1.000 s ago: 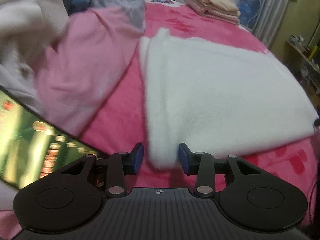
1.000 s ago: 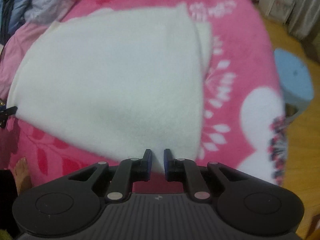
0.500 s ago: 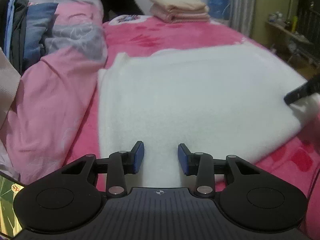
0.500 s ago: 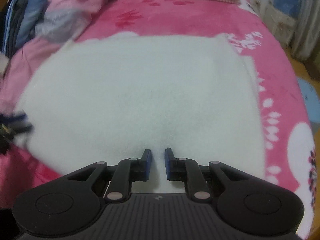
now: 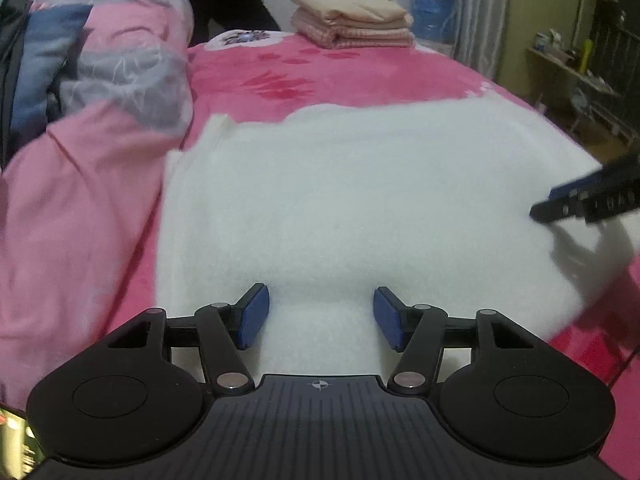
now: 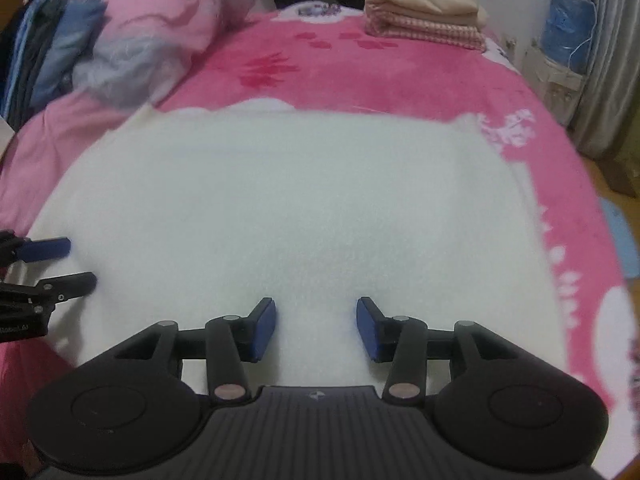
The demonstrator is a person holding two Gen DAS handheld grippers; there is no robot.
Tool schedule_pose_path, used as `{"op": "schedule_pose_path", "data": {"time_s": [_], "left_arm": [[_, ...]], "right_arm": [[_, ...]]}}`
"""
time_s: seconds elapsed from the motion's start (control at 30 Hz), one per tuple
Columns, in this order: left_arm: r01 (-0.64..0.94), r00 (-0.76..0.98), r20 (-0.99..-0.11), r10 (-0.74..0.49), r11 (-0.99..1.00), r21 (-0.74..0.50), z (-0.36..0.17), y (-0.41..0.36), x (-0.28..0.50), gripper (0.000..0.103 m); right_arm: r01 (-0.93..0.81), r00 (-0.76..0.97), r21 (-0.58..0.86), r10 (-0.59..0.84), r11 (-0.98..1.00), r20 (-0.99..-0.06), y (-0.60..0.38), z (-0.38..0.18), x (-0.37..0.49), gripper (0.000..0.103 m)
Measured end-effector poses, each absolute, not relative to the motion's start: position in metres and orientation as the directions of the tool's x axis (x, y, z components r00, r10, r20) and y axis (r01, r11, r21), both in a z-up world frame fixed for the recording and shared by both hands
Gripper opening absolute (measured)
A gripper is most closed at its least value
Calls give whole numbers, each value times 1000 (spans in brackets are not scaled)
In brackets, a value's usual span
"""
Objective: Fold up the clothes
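A fleece cloth (image 6: 296, 208) lies spread flat on the bed (image 6: 360, 80), across its near half. Behind it, at the far end of the bed, sits a stack of folded clothes (image 6: 424, 12). To the left of the cloth, a heap of bedding and garments (image 5: 88, 92) is piled along the bed's edge, touching the cloth's left side. The left gripper (image 5: 320, 316) hangs over the cloth's near left edge, the right gripper (image 6: 316, 328) over its near right part. Beyond the bed's right side stand curtains (image 5: 476, 12) and a shelf (image 5: 568, 64).
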State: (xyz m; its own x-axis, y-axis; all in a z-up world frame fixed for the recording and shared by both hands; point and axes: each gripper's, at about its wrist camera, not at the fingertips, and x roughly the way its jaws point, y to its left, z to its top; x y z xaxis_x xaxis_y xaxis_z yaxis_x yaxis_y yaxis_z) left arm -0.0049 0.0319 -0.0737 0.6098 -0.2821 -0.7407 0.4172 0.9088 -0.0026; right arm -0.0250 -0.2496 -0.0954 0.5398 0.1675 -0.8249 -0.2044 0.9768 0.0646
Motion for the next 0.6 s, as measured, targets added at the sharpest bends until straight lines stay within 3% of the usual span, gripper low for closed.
{"op": "schedule_pose_path", "data": {"time_s": [0.1, 0.17, 0.27, 0.47, 0.6], "left_arm": [[393, 619, -715, -326, 916, -78, -59, 39, 3, 59], [373, 628, -697, -346, 920, -121, -54, 39, 12, 66], [325, 601, -745, -289, 940, -102, -65, 29, 33, 70], [280, 550, -812, -195, 959, -40, -70, 5, 49, 84], [272, 536, -827, -171, 962, -22, -72, 0, 52, 88]], "right_arm": [[-185, 632, 51, 158, 982, -759, -247, -78, -23, 56], [-152, 645, 49, 136, 987, -752, -248, -86, -14, 75], [-127, 649, 44, 116, 991, -751, -246, -93, -2, 88], [-126, 661, 30, 106, 992, -742, -236, -86, 16, 89], [-130, 674, 39, 117, 991, -729, -229, -95, 42, 89]]}}
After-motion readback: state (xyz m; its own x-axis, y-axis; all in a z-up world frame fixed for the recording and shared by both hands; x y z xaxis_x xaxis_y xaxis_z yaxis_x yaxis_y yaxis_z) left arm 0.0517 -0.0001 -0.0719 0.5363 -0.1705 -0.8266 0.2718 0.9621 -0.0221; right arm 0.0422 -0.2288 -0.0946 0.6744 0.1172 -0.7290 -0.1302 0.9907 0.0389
